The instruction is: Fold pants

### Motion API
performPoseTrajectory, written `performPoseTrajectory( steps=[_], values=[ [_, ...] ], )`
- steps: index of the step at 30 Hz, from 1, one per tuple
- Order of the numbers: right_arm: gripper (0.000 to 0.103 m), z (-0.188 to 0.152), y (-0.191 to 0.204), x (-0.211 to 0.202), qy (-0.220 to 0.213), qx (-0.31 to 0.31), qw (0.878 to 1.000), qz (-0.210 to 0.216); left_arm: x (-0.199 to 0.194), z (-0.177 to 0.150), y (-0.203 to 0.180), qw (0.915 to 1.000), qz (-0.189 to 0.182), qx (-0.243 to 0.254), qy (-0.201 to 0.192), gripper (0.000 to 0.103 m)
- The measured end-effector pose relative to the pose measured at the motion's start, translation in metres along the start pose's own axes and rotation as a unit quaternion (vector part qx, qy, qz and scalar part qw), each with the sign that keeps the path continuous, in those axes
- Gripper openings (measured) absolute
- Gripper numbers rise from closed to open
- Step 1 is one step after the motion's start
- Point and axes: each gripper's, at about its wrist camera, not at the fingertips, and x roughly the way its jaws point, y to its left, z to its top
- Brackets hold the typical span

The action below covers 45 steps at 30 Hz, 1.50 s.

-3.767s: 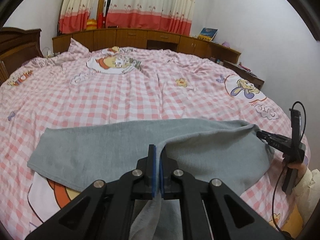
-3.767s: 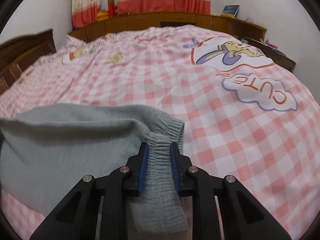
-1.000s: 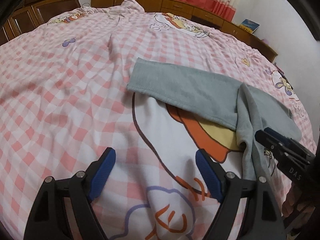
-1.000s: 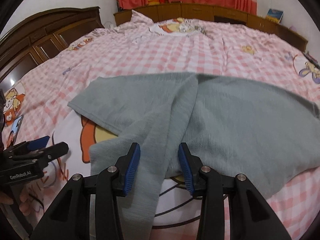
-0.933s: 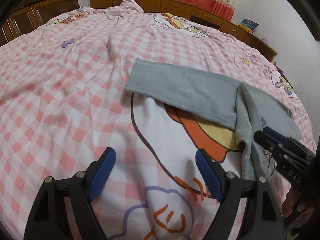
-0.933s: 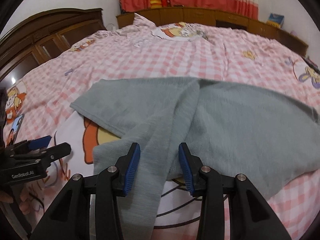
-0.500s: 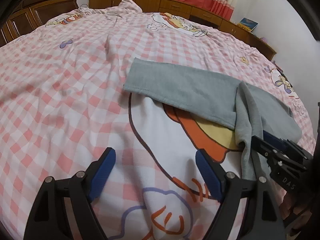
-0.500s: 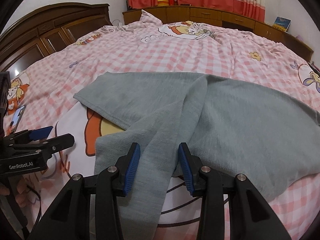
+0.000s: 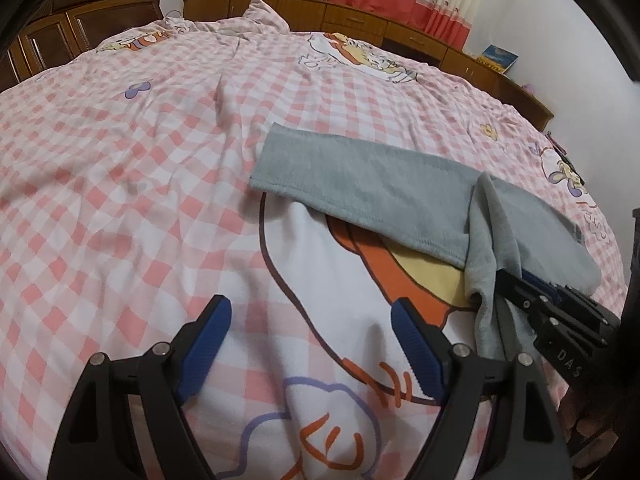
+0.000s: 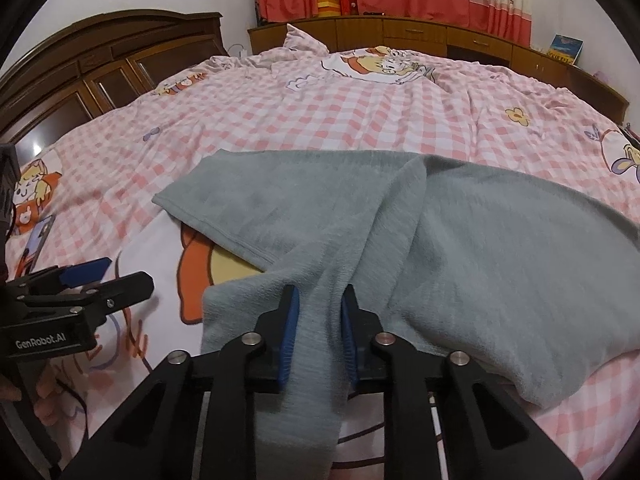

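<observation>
While jaws closing: pants (image 10: 460, 240) between.

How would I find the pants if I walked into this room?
Look at the big bed with the pink checked cover. The pants lie across its near edge, one leg hanging over. They are the only plain grey thing there, soft and fuzzy, with no pattern.

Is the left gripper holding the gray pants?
No, the left gripper is wide open over the checked bedsheet, apart from the gray pants.
</observation>
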Motion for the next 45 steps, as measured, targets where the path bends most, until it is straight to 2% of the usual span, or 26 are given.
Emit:
performPoseTrajectory(
  steps=[5, 17, 18, 21, 26, 32, 37, 41, 45],
  values=[
    [0.018, 0.002, 0.001, -0.006, -0.014, 0.006, 1.0, 0.018, 0.001, -0.001, 0.0, 1.0, 0.005, -0.001, 0.001, 0.085],
    [0.017, -0.005, 0.0, -0.001, -0.007, 0.009, 1.0, 0.018, 0.002, -0.003, -0.004, 1.0, 0.004, 0.005, -0.002, 0.085],
    [0.012, -0.005, 0.001, -0.002, -0.008, 0.008, 1.0, 0.02, 0.001, -0.002, -0.003, 1.0, 0.003, 0.005, -0.003, 0.085],
    [0.003, -0.004, 0.0, -0.004, -0.014, 0.008, 1.0, 0.023, 0.002, -0.003, -0.004, 1.0, 0.005, 0.006, -0.002, 0.085],
    [0.003, 0.002, 0.0, -0.009, -0.027, 0.013, 0.999, 0.043, 0.0, -0.002, -0.002, 1.0, 0.006, 0.002, -0.004, 0.085],
    [0.003, 0.029, 0.005, -0.012, -0.04, 0.019, 0.996, 0.084, -0.004, 0.0, 0.003, 0.9999, 0.01, -0.005, -0.011, 0.085],
    [0.002, 0.074, 0.019, -0.007, -0.069, 0.018, 0.99, 0.12, -0.011, 0.002, 0.015, 0.9992, 0.02, -0.024, -0.024, 0.085],
    [0.002, 0.11, 0.036, 0.022, -0.072, 0.005, 0.99, 0.122, -0.015, 0.004, 0.031, 0.9979, 0.035, -0.045, -0.03, 0.085],
    [0.002, 0.133, 0.048, 0.078, -0.04, 0.008, 0.993, 0.112, -0.014, 0.004, 0.041, 0.9971, 0.046, -0.053, -0.03, 0.085]
  ],
)
